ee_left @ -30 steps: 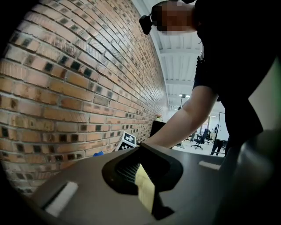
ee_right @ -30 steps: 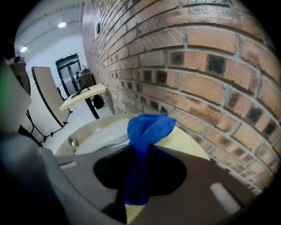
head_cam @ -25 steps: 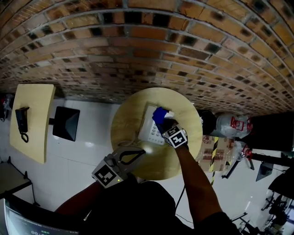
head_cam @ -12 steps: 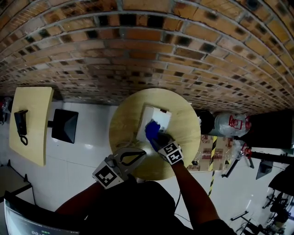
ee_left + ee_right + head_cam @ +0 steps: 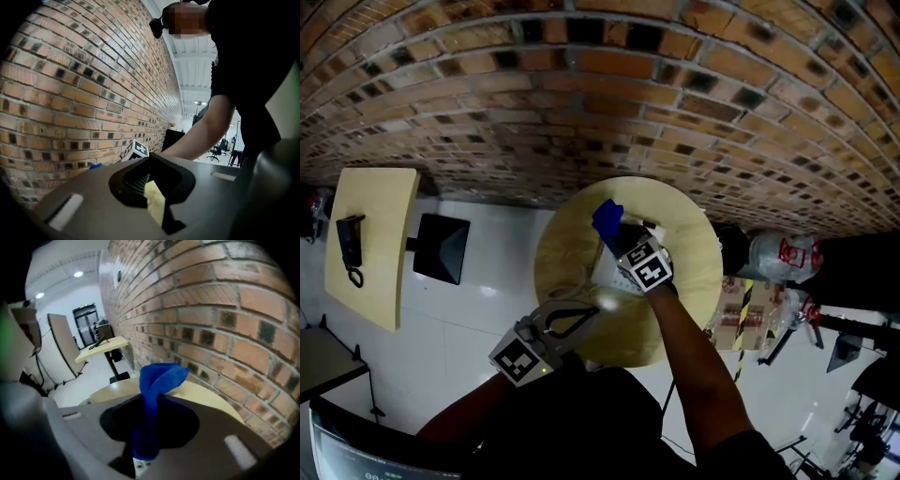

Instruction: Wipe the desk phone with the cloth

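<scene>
In the head view the white desk phone lies on the round wooden table, mostly hidden under my right gripper. That gripper is shut on a blue cloth, which sticks up over the phone's far left edge. In the right gripper view the cloth rises folded from between the jaws, with the table top beyond it. My left gripper hangs at the table's near edge, jaws together with nothing in them. From the left gripper view I see the right gripper's marker cube.
A brick wall runs just behind the table. At the left stand a square table with a black phone and a dark seat. Cardboard boxes and a plastic bag crowd the floor on the right.
The right gripper swept the cloth from the phone's far end toward me, then back out to the far left edge, where the cloth now stands raised. The left gripper stayed put.
</scene>
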`<action>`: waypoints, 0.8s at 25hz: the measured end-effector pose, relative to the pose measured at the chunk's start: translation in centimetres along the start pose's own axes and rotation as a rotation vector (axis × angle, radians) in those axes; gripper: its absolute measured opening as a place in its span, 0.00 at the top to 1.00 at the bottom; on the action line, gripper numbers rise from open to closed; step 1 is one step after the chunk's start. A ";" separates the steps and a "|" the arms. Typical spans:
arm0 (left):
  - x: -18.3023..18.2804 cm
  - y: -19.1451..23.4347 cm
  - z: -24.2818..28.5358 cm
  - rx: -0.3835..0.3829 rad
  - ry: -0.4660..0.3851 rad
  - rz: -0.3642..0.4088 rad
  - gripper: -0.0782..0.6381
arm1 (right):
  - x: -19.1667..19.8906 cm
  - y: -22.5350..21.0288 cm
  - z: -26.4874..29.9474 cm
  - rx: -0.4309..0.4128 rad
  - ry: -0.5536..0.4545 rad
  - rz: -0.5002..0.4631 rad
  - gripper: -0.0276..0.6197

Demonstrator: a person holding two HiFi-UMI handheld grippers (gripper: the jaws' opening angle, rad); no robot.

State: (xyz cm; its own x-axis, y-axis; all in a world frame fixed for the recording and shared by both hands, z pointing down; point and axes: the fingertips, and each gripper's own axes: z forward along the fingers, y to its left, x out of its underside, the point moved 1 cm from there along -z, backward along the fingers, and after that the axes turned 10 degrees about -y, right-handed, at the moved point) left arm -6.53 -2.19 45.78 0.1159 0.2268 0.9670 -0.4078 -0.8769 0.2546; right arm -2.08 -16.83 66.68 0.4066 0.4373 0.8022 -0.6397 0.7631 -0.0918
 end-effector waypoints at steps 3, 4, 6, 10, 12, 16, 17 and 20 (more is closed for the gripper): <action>0.1 0.4 -0.3 0.000 -0.002 -0.003 0.91 | 2.7 6.9 -0.6 -0.123 0.068 -0.167 0.81; 0.0 0.5 -0.3 0.006 -0.004 0.003 0.91 | 4.1 9.3 -0.8 -0.159 0.091 -0.185 0.81; -0.1 0.5 -0.1 0.022 -0.007 0.010 0.91 | 7.3 12.7 -1.5 -0.199 0.130 -0.158 0.81; -0.2 0.4 0.7 0.050 -0.010 0.001 0.91 | 11.2 13.8 -3.6 -0.181 0.136 -0.038 0.81; 0.1 0.1 1.3 0.076 -0.002 0.006 0.91 | 11.7 11.4 -5.2 -0.112 0.091 0.040 0.81; 0.6 -0.8 2.8 0.136 0.013 0.002 0.91 | 13.3 2.4 -10.3 0.132 0.014 0.221 0.81; 0.7 -1.0 3.2 0.145 0.014 -0.004 0.91 | 14.4 0.1 -11.7 0.195 0.017 0.258 0.81; 0.9 -1.7 4.2 0.173 0.027 -0.003 0.91 | 19.3 -4.5 -14.8 0.304 0.095 0.371 0.81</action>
State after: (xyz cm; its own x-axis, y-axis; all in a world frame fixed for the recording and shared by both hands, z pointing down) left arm -1.96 -2.29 46.17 0.0914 0.2390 0.9667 -0.2454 -0.9354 0.2544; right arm 18.30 -4.77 73.78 0.1634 0.7056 0.6895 -0.9086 0.3800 -0.1735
